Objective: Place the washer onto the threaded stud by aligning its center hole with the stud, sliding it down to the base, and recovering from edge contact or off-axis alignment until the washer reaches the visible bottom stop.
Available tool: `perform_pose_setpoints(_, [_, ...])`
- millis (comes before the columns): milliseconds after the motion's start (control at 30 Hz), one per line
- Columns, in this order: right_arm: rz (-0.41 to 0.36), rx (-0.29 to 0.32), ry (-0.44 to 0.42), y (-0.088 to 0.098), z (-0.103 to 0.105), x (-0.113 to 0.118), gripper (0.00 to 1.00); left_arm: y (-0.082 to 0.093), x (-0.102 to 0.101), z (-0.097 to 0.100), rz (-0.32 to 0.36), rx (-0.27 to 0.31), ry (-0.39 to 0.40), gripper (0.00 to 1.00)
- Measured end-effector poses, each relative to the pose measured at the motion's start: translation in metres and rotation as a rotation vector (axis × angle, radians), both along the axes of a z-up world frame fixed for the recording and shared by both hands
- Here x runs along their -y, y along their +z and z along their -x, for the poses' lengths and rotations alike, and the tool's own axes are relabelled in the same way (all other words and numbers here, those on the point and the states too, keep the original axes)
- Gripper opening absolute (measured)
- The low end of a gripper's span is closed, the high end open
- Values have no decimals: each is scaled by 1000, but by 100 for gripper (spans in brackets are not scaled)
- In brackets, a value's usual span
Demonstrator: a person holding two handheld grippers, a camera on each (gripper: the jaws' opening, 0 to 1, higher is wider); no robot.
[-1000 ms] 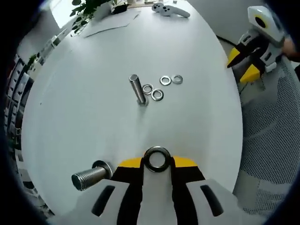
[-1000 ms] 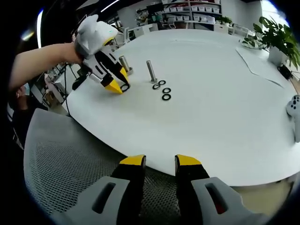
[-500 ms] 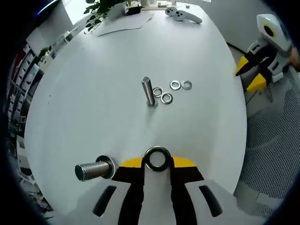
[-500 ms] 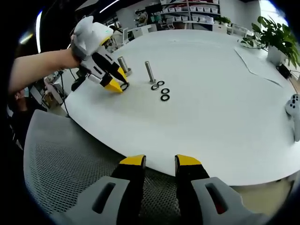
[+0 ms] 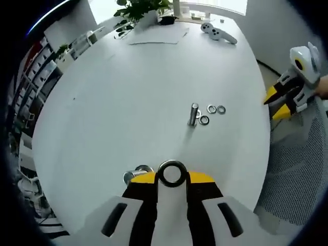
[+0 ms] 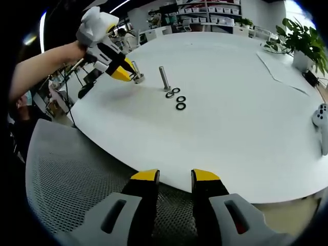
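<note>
My left gripper [image 5: 171,177] is shut on a steel washer [image 5: 171,173], which stands on edge between the jaw tips. The thick threaded stud [image 5: 134,176] stands just below and left of the washer, partly hidden by the left jaw. In the right gripper view the left gripper [image 6: 122,73] hangs above the table with its yellow tips right beside that stud [image 6: 137,72]. My right gripper [image 6: 175,177] is open and holds nothing, off the table's edge over a mesh chair. It also shows at the right [image 5: 287,97] in the left gripper view.
A slimmer upright stud [image 5: 193,114] stands mid-table with loose washers [image 5: 211,108] beside it. At the far end lie a paper sheet [image 5: 159,35], a potted plant [image 5: 138,7] and a white controller [image 5: 218,32]. A grey mesh chair [image 6: 77,174] sits under the right gripper.
The left gripper has lifted and carried the washer toward the thick stud, which now sits by its jaw tips. The right gripper has stayed put.
</note>
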State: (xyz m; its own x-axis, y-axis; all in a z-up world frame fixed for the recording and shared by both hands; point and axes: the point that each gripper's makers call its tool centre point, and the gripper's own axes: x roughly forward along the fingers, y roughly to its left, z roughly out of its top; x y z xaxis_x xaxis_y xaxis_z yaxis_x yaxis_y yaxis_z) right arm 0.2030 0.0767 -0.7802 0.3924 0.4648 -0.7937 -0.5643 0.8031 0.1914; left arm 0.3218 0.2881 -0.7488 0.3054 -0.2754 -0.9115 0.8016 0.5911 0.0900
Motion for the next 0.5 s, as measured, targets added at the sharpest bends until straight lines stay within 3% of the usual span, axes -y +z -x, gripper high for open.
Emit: perform_pose_setpoints(500, [4,-5,10,-1,1,0,27,27,-7,-16,14,65,12,18])
